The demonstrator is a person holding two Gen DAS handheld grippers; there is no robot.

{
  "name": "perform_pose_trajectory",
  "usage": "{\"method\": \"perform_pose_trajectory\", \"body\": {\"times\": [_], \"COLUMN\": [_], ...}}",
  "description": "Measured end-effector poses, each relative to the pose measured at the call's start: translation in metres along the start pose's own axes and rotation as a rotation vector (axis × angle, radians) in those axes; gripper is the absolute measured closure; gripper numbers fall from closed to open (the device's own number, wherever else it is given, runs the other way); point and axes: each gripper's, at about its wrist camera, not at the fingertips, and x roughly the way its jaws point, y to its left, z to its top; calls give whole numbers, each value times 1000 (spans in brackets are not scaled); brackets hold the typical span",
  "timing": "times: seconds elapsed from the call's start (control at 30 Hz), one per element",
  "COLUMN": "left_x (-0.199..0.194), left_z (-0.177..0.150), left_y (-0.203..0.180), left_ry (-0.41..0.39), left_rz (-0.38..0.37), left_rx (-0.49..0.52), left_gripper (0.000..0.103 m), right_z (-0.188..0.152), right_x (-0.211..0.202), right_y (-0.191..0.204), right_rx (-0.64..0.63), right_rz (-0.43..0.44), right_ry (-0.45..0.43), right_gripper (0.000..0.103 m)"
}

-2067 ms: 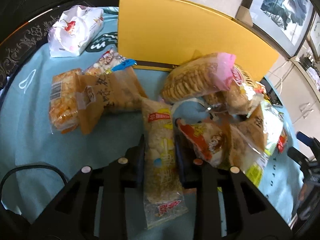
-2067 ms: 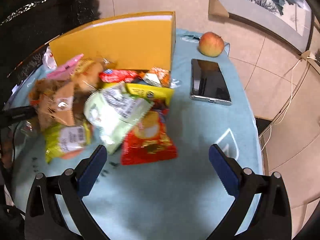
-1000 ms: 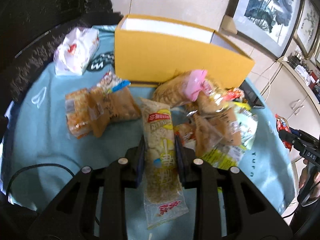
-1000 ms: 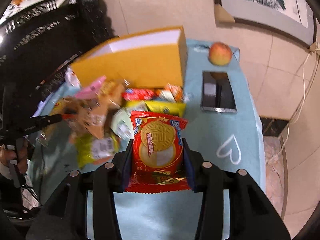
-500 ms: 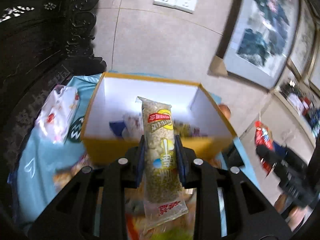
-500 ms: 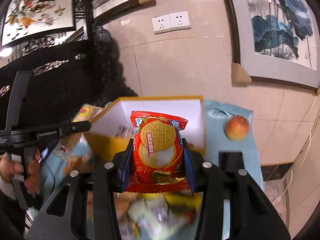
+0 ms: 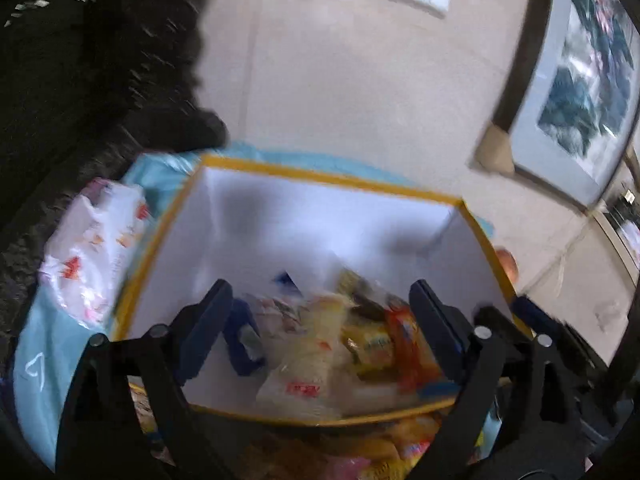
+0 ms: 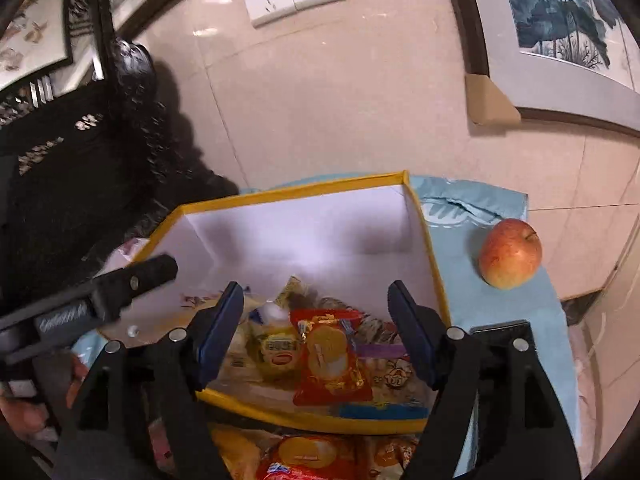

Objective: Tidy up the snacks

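Note:
Both grippers hover over the yellow box [image 7: 328,178] [image 8: 288,192] with white inner walls. My left gripper [image 7: 319,296] is opening, with nothing pressed by its pads. The long pale snack packet [image 7: 308,360] lies loose below it, blurred, among other packets in the box. My right gripper [image 8: 316,296] is opening too. The red biscuit packet [image 8: 332,360] has dropped clear of its pads onto the snacks in the box. One of the left gripper's fingers [image 8: 152,272] reaches over the box's left wall in the right wrist view.
An apple [image 8: 510,254] and a dark phone [image 8: 504,328] lie on the blue cloth right of the box. A white plastic bag [image 7: 92,248] sits to its left. More snack packets [image 8: 312,456] lie in front of it. Dark carved furniture [image 8: 60,160] stands at the left.
Both grippers rose from the table and moved forward over the box. Each then spread its jaws and let its packet fall into the box.

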Motion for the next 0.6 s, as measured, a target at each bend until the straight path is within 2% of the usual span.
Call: {"method": "perform_pose_trajectory", "body": {"times": [0.13,0.23,0.4,0.6], "left_x": [-9,-26,-60,-83], "left_z": [-1,-7,-29,-66], "left_y": [4,6,16,48], "left_ry": [16,14,10,44], "left_rz": [-16,-17,21,60], "left_rx": [1,12,61,37], "left_gripper": [11,11,6,5], "right_z": [-6,-14,-34,-78], "right_x": [-19,-42,-79,-116], "right_y": [1,3,0,-18], "right_rx": [-31,-46,-54,43], "right_rz": [-12,-34,-31,16], "right_ry": [-16,-54,-79,-49], "right_gripper": [23,6,3,1]}}
